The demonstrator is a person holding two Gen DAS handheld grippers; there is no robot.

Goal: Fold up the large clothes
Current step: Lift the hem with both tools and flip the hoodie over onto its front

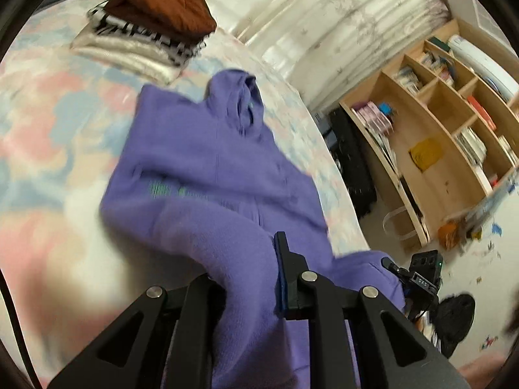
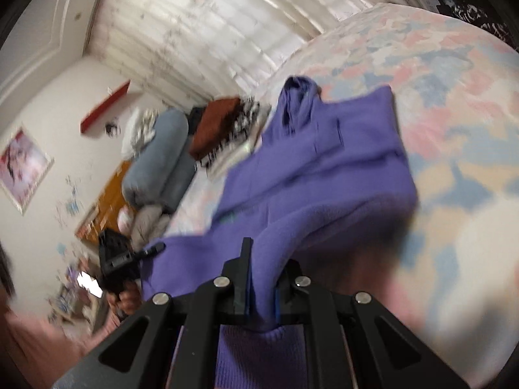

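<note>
Purple hoodie (image 1: 207, 162) lies near folded clothes stack (image 1: 152, 29) on bedspread (image 1: 48, 113).

pastel bed (image 1: 48, 123), purple hoodie (image 1: 207, 162), folded pile (image 1: 155, 29)

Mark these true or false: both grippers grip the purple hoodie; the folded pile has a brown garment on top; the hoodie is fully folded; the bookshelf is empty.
1. Both the left gripper and right gripper grip the purple hoodie: true.
2. The folded pile has a brown garment on top: true.
3. The hoodie is fully folded: false; it lies spread on the bed, hood out.
4. The bookshelf is empty: false; it holds books and items.
</note>
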